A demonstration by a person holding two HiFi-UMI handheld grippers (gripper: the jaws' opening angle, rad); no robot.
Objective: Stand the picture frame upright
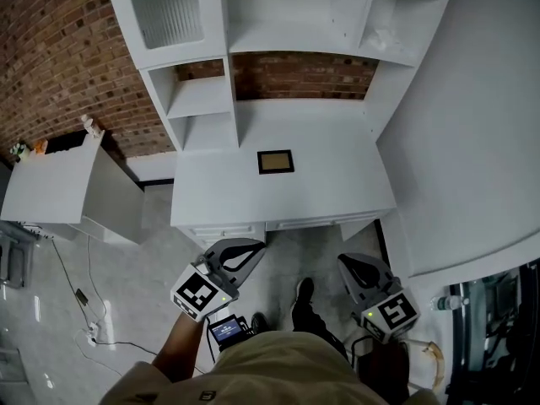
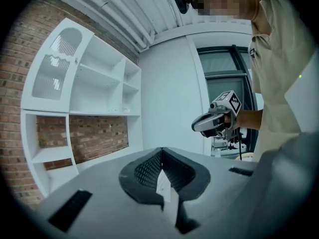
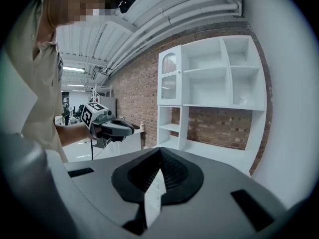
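Well, nothing is gripped yet: the frame lies flat and both grippers are closed and empty.
The picture frame (image 1: 276,161) lies flat near the middle of the white desk (image 1: 337,194), just in front of the shelf unit (image 1: 295,24) and with nothing else near it. The left gripper (image 1: 251,250) and right gripper (image 1: 348,264) hang side by side over the floor, short of the desk's front edge and well apart from the frame. Each has its jaws pressed together on nothing. Both point forward, which looks like readiness to reach in. My guess is that one must part its jaws to lift an edge while the other steadies the frame.
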